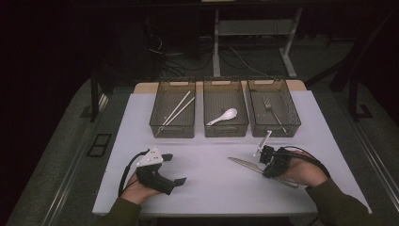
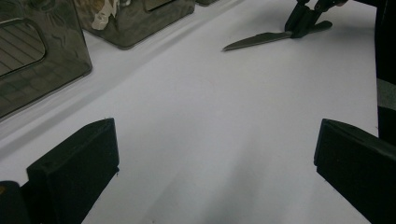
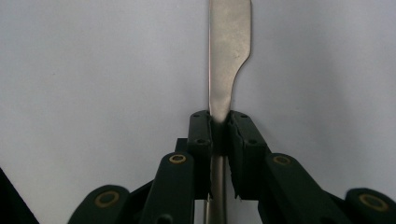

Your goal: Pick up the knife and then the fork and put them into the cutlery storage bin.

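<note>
Now my right gripper (image 3: 219,126) pinches the knife (image 3: 228,56) flat on the worktop (image 1: 211,169), left fingers (image 2: 74,172) spread idle; next, I'd lift it.

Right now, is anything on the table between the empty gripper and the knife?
No. In the high view, only bare white table lies between the left gripper and the knife.

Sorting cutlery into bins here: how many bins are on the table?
3, in a row at the table's far edge: left bin with chopsticks, middle bin with a white spoon, right bin with a fork.
</note>
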Available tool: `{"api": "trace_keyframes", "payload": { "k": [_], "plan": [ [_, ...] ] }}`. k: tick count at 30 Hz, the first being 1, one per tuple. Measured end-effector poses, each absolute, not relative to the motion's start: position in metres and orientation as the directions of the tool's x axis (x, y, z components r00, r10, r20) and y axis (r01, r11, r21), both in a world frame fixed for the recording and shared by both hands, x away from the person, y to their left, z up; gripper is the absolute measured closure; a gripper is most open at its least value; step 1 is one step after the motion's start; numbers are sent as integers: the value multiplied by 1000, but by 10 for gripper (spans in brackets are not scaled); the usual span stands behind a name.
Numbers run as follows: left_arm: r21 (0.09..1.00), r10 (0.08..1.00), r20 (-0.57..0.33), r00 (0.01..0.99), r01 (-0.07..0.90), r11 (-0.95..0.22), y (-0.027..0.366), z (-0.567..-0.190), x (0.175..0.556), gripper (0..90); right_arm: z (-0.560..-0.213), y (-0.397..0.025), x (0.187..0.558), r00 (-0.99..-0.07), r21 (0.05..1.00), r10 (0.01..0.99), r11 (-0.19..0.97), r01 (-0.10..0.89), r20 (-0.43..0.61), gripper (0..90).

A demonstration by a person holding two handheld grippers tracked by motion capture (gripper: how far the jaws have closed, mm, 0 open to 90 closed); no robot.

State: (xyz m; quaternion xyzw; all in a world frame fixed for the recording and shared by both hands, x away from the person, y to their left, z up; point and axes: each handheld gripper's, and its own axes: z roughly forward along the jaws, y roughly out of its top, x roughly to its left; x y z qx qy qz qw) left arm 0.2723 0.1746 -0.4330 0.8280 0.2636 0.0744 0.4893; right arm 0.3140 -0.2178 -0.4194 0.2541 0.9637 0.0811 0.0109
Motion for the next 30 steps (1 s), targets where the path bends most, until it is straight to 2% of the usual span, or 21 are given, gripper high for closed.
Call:
{"api": "trace_keyframes", "payload": {
  "k": [14,30],
  "plan": [
    [849,506,-133,852,362,-386,175,-433,272,0,-414,-233,318,-847,227,529,820,525,46,794],
    [849,508,-138,850,365,-381,175,-433,272,0,-391,-260,330,-776,330,626,718,613,79,798]
  ]
}}
